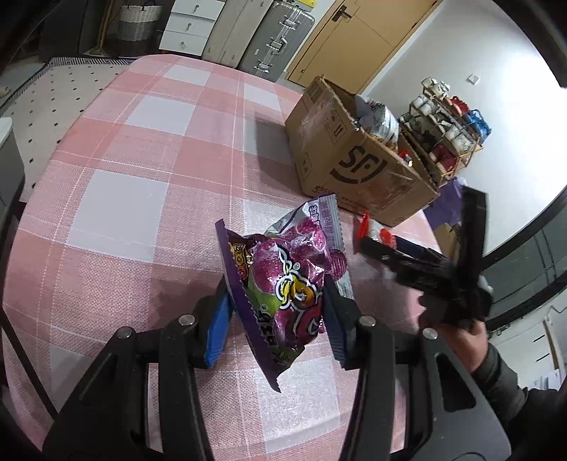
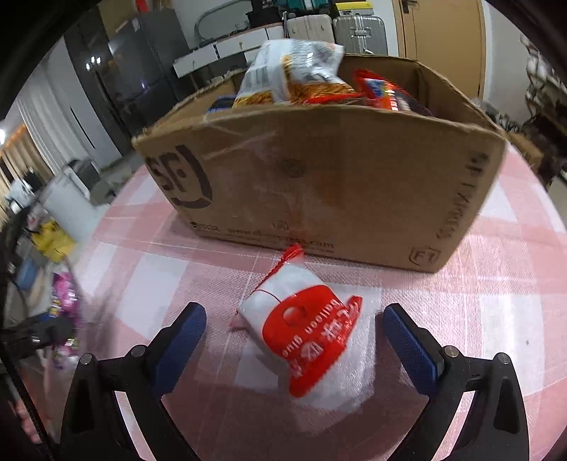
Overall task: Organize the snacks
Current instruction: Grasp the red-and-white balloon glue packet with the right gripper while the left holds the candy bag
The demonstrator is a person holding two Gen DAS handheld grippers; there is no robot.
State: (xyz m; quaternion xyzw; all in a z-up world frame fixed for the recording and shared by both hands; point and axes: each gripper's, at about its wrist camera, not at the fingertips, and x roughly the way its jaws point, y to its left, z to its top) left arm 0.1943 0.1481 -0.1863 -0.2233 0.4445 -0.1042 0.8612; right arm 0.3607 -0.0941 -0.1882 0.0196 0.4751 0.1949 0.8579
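Note:
My left gripper (image 1: 280,319) is shut on a purple snack bag (image 1: 283,287), held above the pink checked tablecloth (image 1: 141,159). A cardboard box (image 1: 354,156) marked SF stands at the table's far right. In the right wrist view the same box (image 2: 319,184) holds several snack packs (image 2: 294,74). A white and red packet (image 2: 304,337) lies flat on the cloth in front of the box. My right gripper (image 2: 296,333) is open, its blue pads (image 2: 180,337) standing either side of that packet without touching it. The left wrist view shows the right gripper (image 1: 407,255) blurred over the packet (image 1: 379,234).
Suitcases (image 1: 273,39), white drawers (image 1: 187,28) and a woven basket (image 1: 138,25) stand beyond the table's far edge. A wooden rack of cups (image 1: 446,124) sits behind the box. A person's hand and dark sleeve (image 1: 496,365) hold the right gripper.

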